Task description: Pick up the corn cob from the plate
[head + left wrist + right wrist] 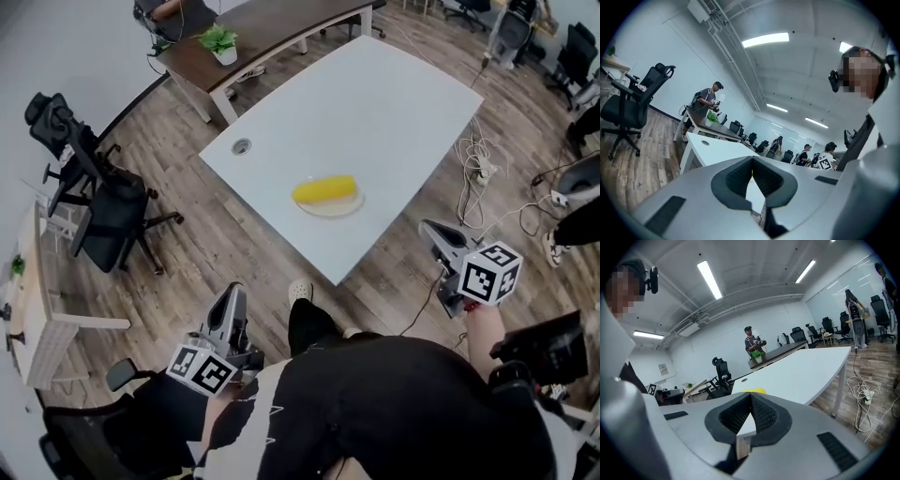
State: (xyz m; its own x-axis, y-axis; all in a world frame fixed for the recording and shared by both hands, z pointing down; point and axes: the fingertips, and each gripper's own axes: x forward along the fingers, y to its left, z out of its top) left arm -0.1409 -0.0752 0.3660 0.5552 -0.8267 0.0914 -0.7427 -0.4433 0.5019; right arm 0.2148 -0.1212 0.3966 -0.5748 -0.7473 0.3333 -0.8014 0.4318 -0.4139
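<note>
Left hand-held gripper (232,292) and right hand-held gripper (428,227) both clenched, empty, well short of the corn (324,190).
Lying on the plate (349,208) near the bench (394,103) front corner, long axis crosswise to the reach; ahead-left of the right hand-held gripper, ahead-right of the left. Nearer the right, probably the easier approach.

Yellow corn cob (324,189) lies lengthwise on a pale plate (349,207), untouched.

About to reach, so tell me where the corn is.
In the head view the corn lies on a plate at centre, near the white table's closest corner, with the round grommet to its left.
</note>
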